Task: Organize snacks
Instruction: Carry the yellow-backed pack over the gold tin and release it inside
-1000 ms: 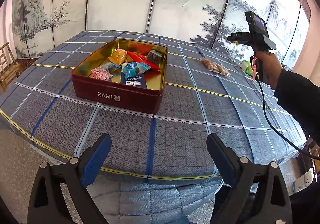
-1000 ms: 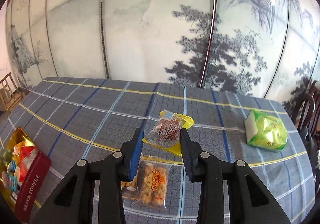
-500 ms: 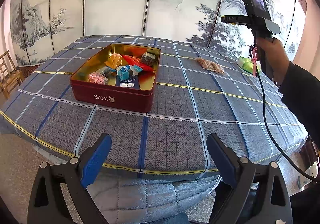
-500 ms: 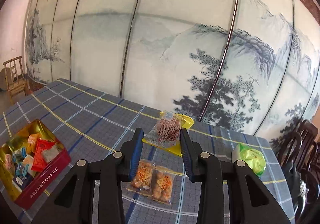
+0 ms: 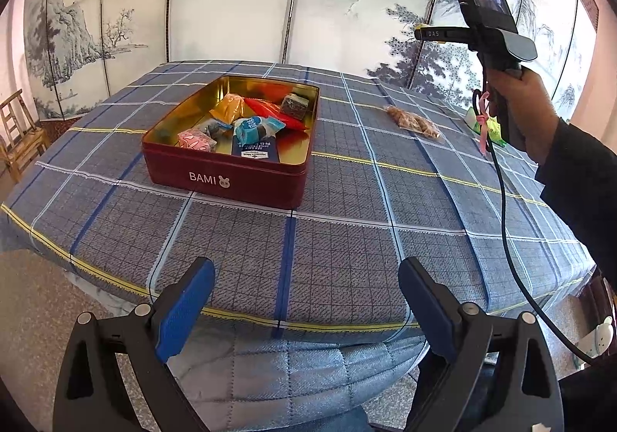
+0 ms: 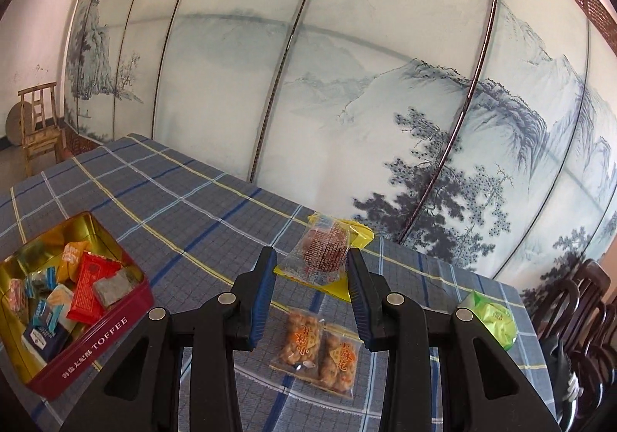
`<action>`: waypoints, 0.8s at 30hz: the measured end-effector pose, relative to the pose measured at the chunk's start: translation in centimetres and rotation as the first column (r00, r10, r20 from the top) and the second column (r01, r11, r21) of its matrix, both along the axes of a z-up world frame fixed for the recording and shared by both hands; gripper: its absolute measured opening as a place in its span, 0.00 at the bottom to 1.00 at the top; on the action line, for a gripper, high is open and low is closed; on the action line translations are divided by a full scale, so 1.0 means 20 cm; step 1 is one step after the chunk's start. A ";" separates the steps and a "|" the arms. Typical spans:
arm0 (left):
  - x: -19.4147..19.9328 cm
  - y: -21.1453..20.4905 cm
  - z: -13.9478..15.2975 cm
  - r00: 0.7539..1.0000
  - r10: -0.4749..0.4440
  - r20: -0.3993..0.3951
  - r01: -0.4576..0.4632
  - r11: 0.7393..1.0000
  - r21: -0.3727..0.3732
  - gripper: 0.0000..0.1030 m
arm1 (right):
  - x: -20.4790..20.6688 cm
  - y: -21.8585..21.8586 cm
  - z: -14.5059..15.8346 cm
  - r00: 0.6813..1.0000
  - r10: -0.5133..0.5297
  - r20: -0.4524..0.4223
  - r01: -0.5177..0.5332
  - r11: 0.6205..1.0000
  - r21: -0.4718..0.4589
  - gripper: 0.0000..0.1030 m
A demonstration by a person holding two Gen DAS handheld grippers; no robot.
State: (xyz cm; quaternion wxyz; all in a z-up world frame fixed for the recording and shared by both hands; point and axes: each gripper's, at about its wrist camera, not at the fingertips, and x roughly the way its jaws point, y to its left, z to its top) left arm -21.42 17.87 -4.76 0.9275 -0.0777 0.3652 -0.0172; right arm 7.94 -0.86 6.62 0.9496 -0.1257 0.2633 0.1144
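Above the desk (image 6: 216, 200), the right hand-held gripper (image 6: 311, 274) pinches a clear snack packet (image 6: 322, 254) narrowly; the open tin (image 6: 96, 335) lies down-left. Left hand-held gripper (image 5: 306, 301) gapes wide, holding nothing, nearer that tin.

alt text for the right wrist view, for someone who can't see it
The right gripper holds a clear packet with a brown snack between its blue pads, above a blue plaid tablecloth. Below it lie a twin pack of fried snacks and a green packet; a red tin of wrapped sweets sits at left.
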 end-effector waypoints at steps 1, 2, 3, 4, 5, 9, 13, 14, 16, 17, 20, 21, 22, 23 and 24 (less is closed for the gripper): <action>0.00 0.00 0.00 1.000 0.000 -0.004 0.000 1.000 0.000 0.91 | 0.00 0.01 -0.01 1.000 0.001 -0.003 -0.001 1.000 -0.005 0.37; 0.00 0.00 -0.01 1.000 0.000 -0.009 0.000 1.000 0.000 0.91 | 0.00 0.02 -0.02 1.000 0.003 -0.006 -0.003 1.000 -0.008 0.37; 0.00 0.00 -0.01 1.000 0.002 -0.012 -0.002 1.000 0.000 0.91 | 0.00 0.02 -0.02 1.000 0.005 -0.009 -0.005 1.000 -0.009 0.37; 0.00 0.01 -0.01 1.000 0.003 -0.012 -0.003 1.000 -0.001 0.91 | 0.00 0.03 -0.03 1.000 0.006 -0.009 -0.006 1.000 -0.011 0.37; 0.00 0.01 -0.02 1.000 0.003 -0.013 -0.003 1.000 -0.001 0.91 | 0.00 0.04 -0.03 1.000 0.009 -0.010 -0.009 1.000 -0.015 0.37; 0.00 0.01 -0.02 1.000 0.005 -0.019 -0.006 1.000 -0.005 0.91 | 0.00 0.09 -0.06 1.000 0.024 -0.016 -0.024 0.999 -0.030 0.37; 0.00 0.02 -0.03 1.000 0.006 -0.022 -0.006 1.000 -0.005 0.91 | -0.01 0.12 -0.07 0.999 0.038 -0.019 -0.038 0.999 -0.036 0.37; 0.00 0.02 -0.03 1.000 0.007 -0.025 -0.007 1.000 -0.006 0.91 | -0.02 0.13 -0.07 0.999 0.043 -0.020 -0.043 0.998 -0.037 0.37; 0.00 0.02 -0.04 1.000 0.008 -0.030 -0.008 1.000 -0.006 0.91 | -0.02 0.16 -0.08 0.998 0.051 -0.022 -0.052 0.998 -0.040 0.37; 0.00 0.02 -0.04 0.999 0.009 -0.031 -0.009 1.000 -0.006 0.91 | -0.03 0.17 -0.08 0.998 0.055 -0.021 -0.056 0.998 -0.043 0.37; 0.01 0.02 -0.05 0.999 0.012 -0.037 -0.012 1.000 -0.004 0.91 | -0.04 0.21 -0.08 0.997 0.071 -0.023 -0.072 0.997 -0.040 0.37; 0.01 0.02 -0.05 0.999 0.013 -0.040 -0.013 1.000 -0.005 0.91 | -0.05 0.22 -0.09 0.997 0.078 -0.021 -0.079 0.996 -0.043 0.37; 0.00 0.03 -0.05 0.999 0.014 -0.040 -0.015 1.000 -0.007 0.91 | -0.06 0.24 -0.09 0.996 0.085 -0.019 -0.085 0.995 -0.048 0.37; 0.00 0.03 -0.05 0.999 0.016 -0.039 -0.017 1.000 -0.008 0.91 | -0.07 0.26 -0.09 0.996 0.092 -0.019 -0.093 0.994 -0.052 0.37; 0.00 0.04 -0.05 0.999 0.018 -0.039 -0.019 1.000 -0.008 0.91 | -0.07 0.28 -0.09 0.995 0.100 -0.018 -0.100 0.993 -0.058 0.37</action>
